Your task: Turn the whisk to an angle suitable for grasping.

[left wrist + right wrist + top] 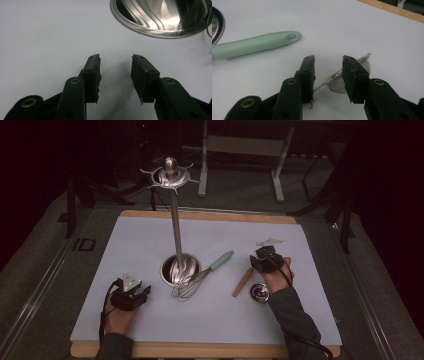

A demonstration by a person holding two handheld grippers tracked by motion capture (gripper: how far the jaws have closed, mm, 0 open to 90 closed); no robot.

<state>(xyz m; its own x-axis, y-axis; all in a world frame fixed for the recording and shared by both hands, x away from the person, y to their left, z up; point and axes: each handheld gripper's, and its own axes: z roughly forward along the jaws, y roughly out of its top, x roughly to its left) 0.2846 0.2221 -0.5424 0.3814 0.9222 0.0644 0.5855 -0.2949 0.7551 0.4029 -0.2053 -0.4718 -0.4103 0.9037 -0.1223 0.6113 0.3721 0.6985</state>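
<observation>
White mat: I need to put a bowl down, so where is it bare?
The white mat is bare left of the tall steel utensil stand and along its near edge. It is crowded around the mint-handled whisk and wooden-handled utensil.

White mat covers a wooden tabletop, wood showing at near and far edges. Grey carpet floor around it. Dim room; pale metal frame legs beyond the far edge.

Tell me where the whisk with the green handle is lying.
In the high view the whisk lies flat on the white mat near the middle, its wires against the utensil stand's round base, its green handle pointing up-right toward the right gripper.
</observation>
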